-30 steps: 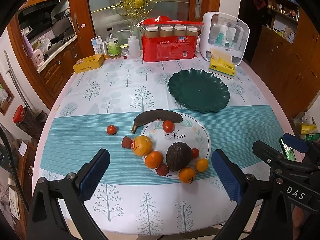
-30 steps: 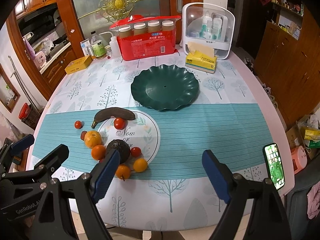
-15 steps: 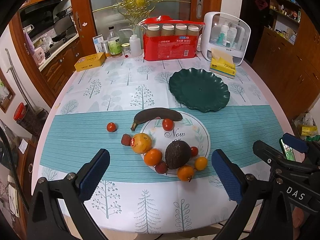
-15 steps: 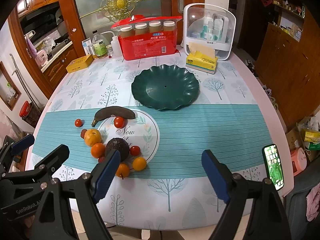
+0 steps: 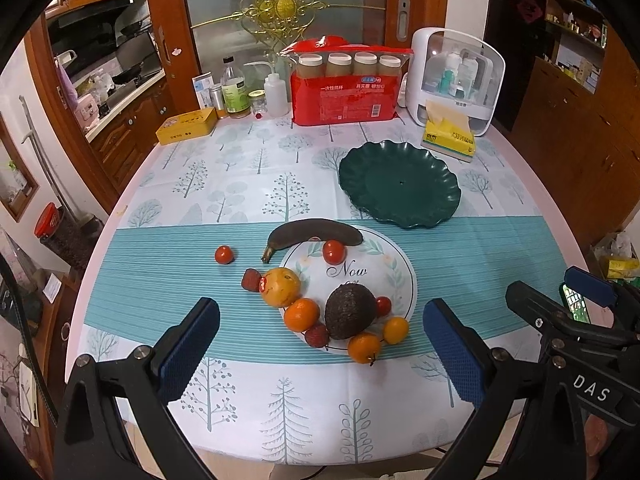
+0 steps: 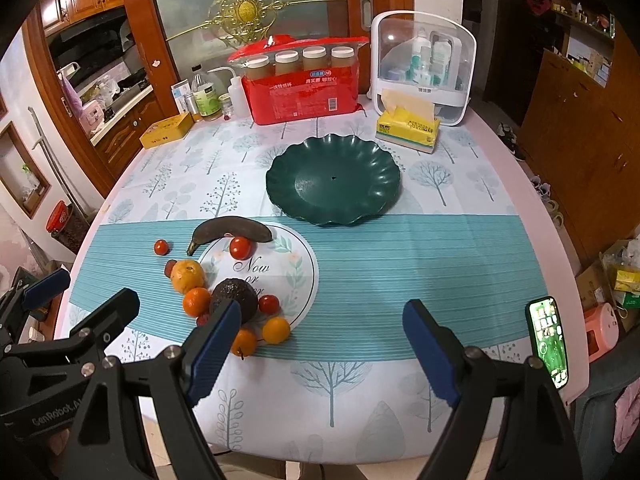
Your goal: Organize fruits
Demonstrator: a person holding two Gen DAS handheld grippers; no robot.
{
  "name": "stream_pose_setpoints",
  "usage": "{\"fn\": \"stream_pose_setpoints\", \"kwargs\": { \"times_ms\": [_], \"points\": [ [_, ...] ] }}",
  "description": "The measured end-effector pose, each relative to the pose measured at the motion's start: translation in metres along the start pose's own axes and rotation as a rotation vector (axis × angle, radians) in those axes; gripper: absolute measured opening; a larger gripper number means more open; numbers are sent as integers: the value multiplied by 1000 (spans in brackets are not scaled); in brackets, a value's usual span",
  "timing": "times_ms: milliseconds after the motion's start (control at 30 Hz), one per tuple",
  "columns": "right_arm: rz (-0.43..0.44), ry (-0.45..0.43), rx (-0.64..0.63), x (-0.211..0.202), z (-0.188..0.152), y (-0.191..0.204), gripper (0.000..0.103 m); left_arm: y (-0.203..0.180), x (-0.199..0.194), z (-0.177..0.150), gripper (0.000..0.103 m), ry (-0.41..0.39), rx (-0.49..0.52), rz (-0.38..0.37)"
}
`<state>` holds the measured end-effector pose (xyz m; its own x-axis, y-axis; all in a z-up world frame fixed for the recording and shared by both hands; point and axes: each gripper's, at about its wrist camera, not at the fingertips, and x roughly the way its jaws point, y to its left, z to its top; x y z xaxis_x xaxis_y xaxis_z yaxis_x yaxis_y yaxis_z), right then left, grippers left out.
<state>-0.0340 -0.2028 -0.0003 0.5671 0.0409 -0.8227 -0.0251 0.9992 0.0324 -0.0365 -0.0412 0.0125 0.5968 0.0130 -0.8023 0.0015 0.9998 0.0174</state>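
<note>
Left hand-held gripper (image 5: 320,344): we held it spread wide and empty, above the counter's (image 5: 248,184) near edge.
Right hand-held gripper (image 6: 320,346): likewise parted, holding nothing.
Fruits: clustered on and around the round mat (image 5: 392,276); dark banana (image 5: 316,232), avocado (image 5: 350,311), oranges, small tomatoes.
Green plate (image 6: 334,180): bare, beyond the mat.
Step, we judged: first pick; start with an outlying orange (image 5: 366,347), closing gently to avoid nudging neighbours.

Fruit pile (image 5: 332,296) (dark banana (image 5: 314,233), avocado (image 5: 349,310), oranges, tomatoes) clustered near table's front edge, left of centre; empty green plate (image 5: 400,184) behind it toward the right.
</note>
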Motion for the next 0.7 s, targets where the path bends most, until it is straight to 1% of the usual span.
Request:
{"fn": "stream_pose_setpoints", "kwargs": {
  "times_ms": [233, 400, 600, 700],
  "points": [
    [16, -3, -13, 1, 1, -7, 85, -6, -2, -2, 101, 7, -7, 19],
    [37, -4, -15, 4, 0, -4, 85, -3, 0, -4, 101, 17, -10, 33],
    [65, 14, -17, 12, -2, 0, 85, 7, 10, -5, 101, 50, -24, 32],
    [83, 25, -30, 19, 0, 4, 85, 18, 20, -4, 101, 66, -45, 29]
  ]
}}
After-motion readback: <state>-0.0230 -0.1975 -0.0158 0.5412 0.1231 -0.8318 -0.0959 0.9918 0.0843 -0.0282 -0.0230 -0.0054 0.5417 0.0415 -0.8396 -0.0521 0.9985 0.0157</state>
